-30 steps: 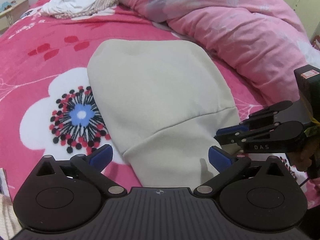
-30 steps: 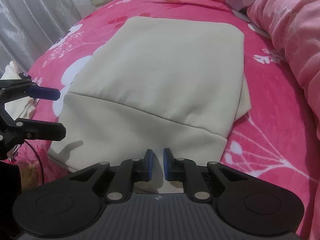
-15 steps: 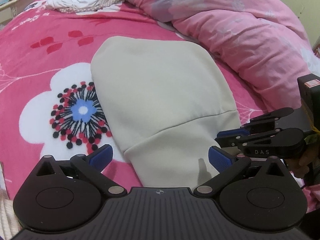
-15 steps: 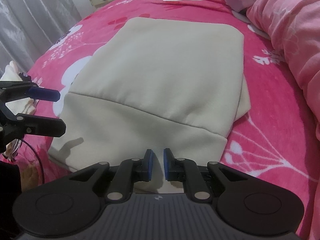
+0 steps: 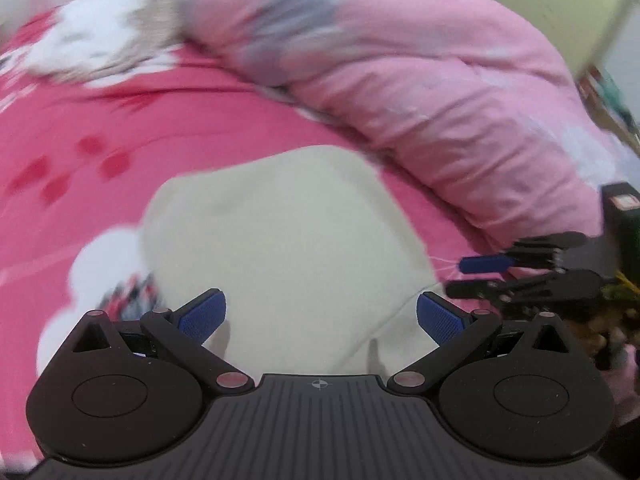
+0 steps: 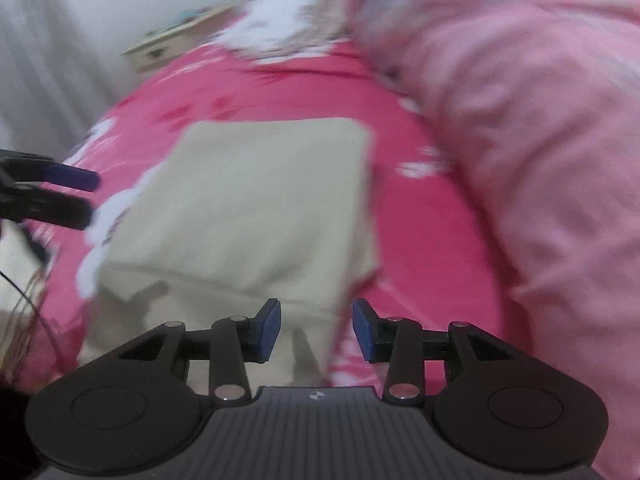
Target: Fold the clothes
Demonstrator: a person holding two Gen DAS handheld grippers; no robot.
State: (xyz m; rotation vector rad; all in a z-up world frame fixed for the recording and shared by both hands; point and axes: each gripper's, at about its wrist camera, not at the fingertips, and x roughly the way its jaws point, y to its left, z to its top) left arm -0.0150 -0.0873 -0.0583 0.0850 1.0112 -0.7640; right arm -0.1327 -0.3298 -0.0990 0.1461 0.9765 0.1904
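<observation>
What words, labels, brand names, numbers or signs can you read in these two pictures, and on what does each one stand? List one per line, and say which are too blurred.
No text can be read in either view; both are blurred by motion.
Red-and-white sticker on the black box behind the right gripper: too blurred to read.
Crosshair mark on the left gripper: a sign only, no letters.
Folded beige garment, bedsheet and quilt: no writing visible.

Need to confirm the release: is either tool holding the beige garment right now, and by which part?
Nothing is held. The left tool is open; the right tool is opening with no cloth between its pads. The folded beige garment lies free on the bed.
</observation>
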